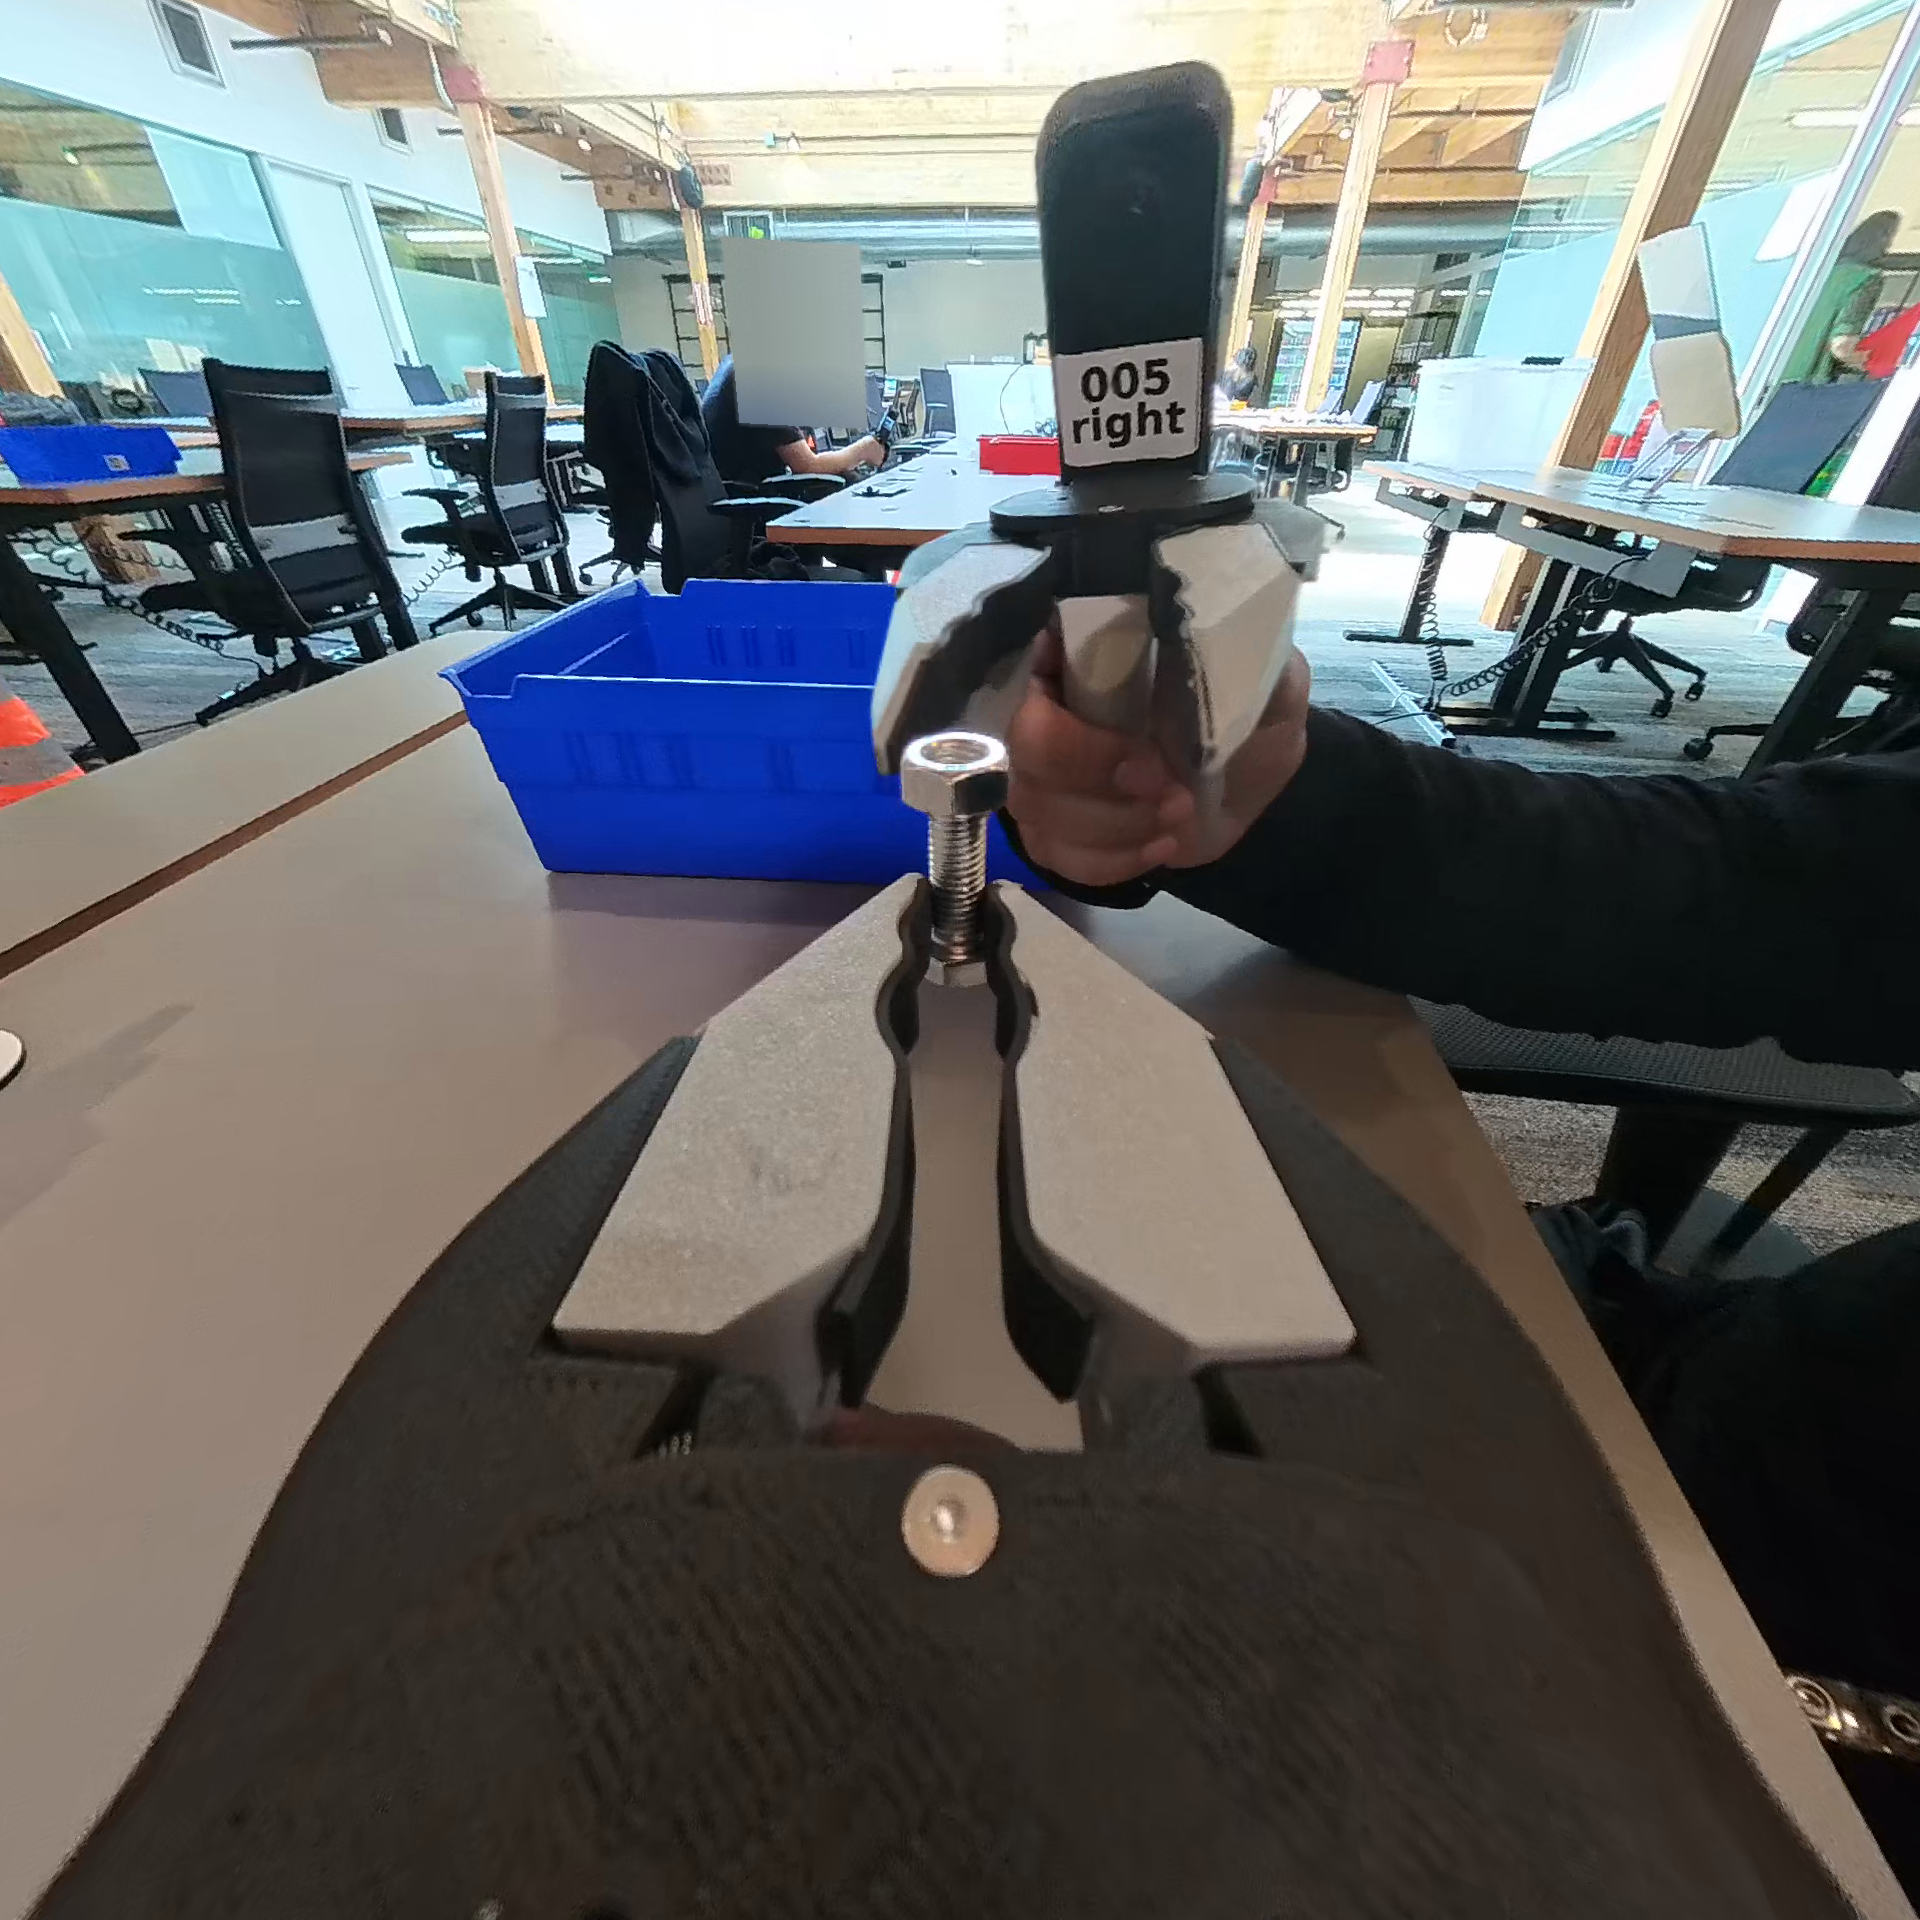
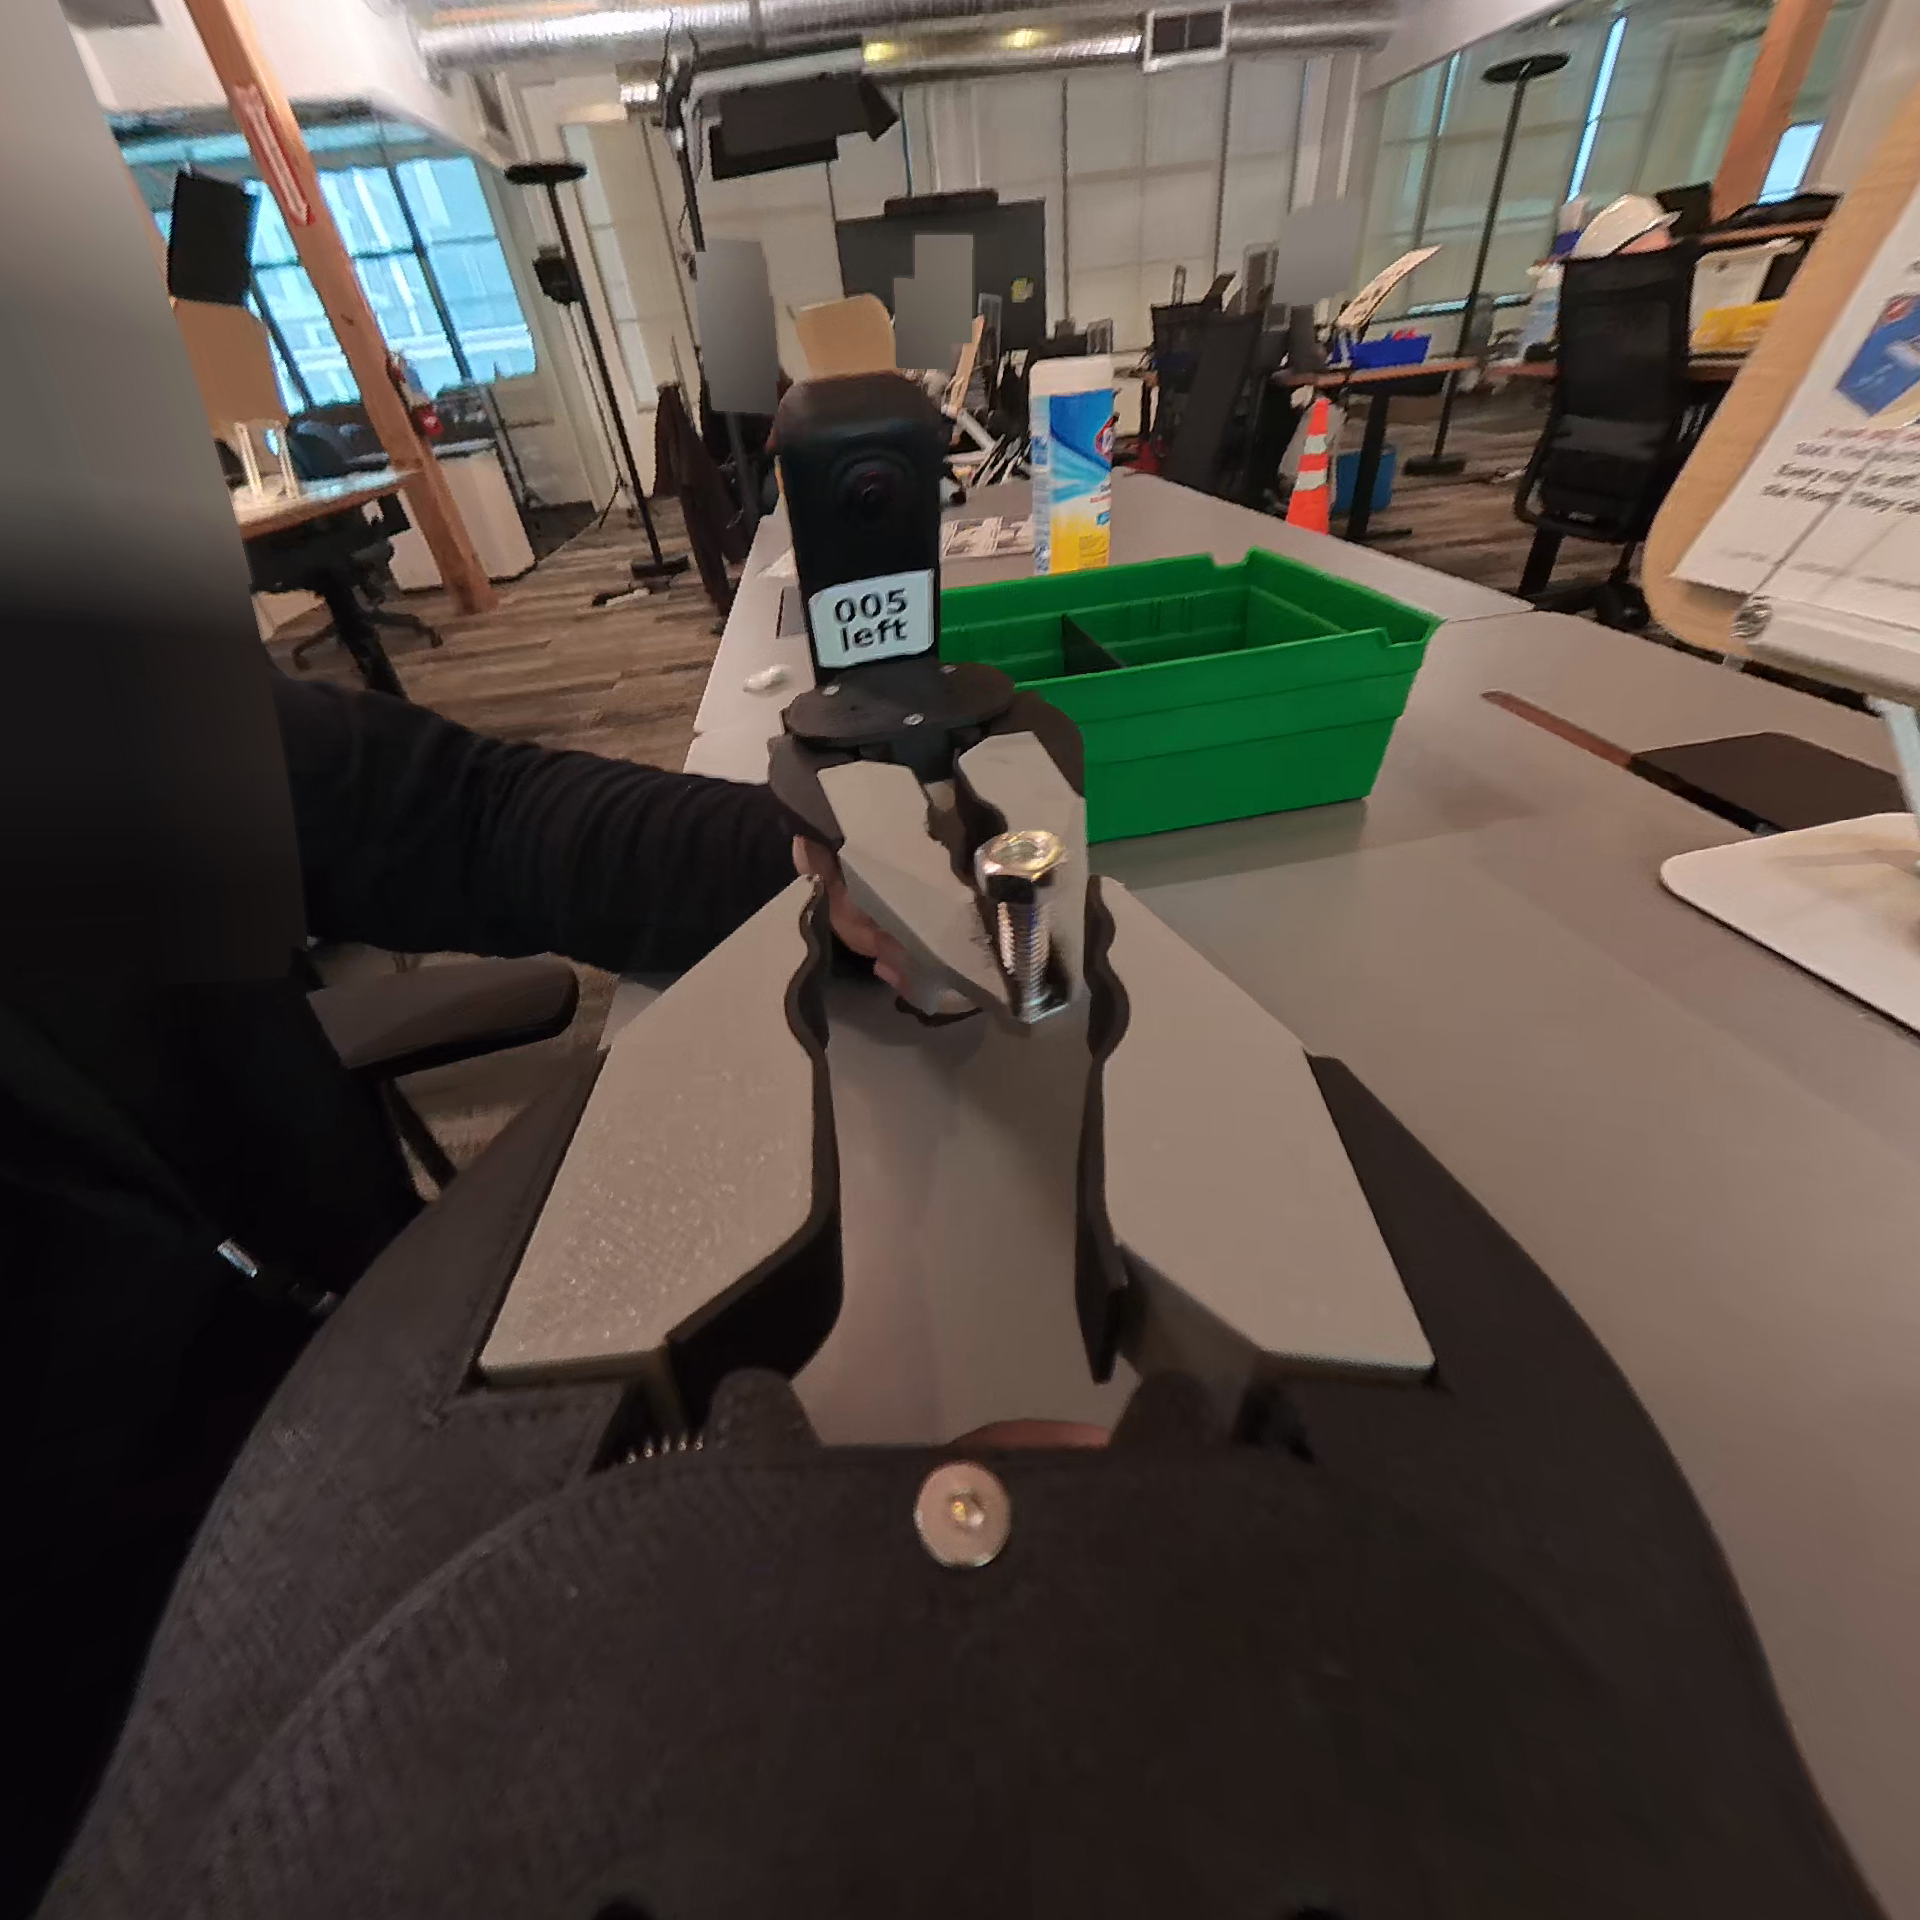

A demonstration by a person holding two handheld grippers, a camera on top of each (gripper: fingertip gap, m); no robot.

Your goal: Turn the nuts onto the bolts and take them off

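A steel bolt (image 1: 956, 883) stands upright, head down, with a hex nut (image 1: 954, 774) on its top end. My left gripper (image 1: 956, 930) is shut on the bolt's lower shank, just above the head. My right gripper (image 1: 1049, 758) is held by a hand behind and to the right of the nut, and it is open. In the right wrist view my right gripper (image 2: 951, 966) is open with the bolt (image 2: 1023, 951) and nut (image 2: 1023, 862) between its fingers, close to the right one. The left gripper (image 2: 977, 935) grips the bolt from behind.
A blue bin (image 1: 675, 748) stands on the grey table (image 1: 312, 1039) behind the bolt. A green divided bin (image 2: 1247, 748), a wipes canister (image 2: 1070, 468), a paper stand (image 2: 1818, 520) and a black pad (image 2: 1766, 779) show in the right wrist view. My left and right fingertips are right by each other.
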